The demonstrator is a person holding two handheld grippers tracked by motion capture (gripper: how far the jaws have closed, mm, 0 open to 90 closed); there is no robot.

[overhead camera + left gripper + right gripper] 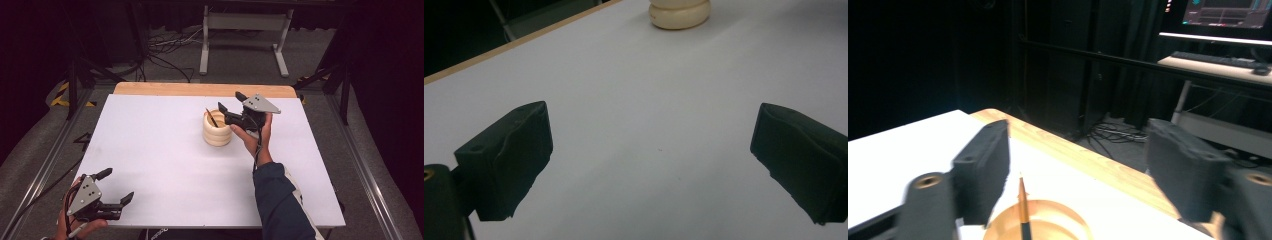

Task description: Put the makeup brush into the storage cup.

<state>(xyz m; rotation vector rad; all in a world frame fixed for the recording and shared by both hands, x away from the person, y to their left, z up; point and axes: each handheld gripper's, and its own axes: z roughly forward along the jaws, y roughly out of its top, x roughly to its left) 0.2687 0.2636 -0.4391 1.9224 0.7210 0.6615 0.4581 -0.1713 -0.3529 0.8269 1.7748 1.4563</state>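
White table top (165, 150), grey floor (240, 55), cables (165, 47), monitor (1228, 12)

Table: I see a white-topped table (165, 155), its surface plain and matte.
Far edge: a bare strip of light wood (165, 89) runs along the side beyond the cup; I also see it in the right gripper view past the cup.
Cup: one ribbed cream wooden cup (217, 131) stands upright on the white top, nearer the wood strip than the near edge, right of the table's middle.
Cup contents: a dark pencil (212, 118) leans inside the cup, its tip above the rim.
Frame: grey metal rails (367, 185) flank the table left and right of the cup, on the floor side.
Near the cup: white surface all round it.
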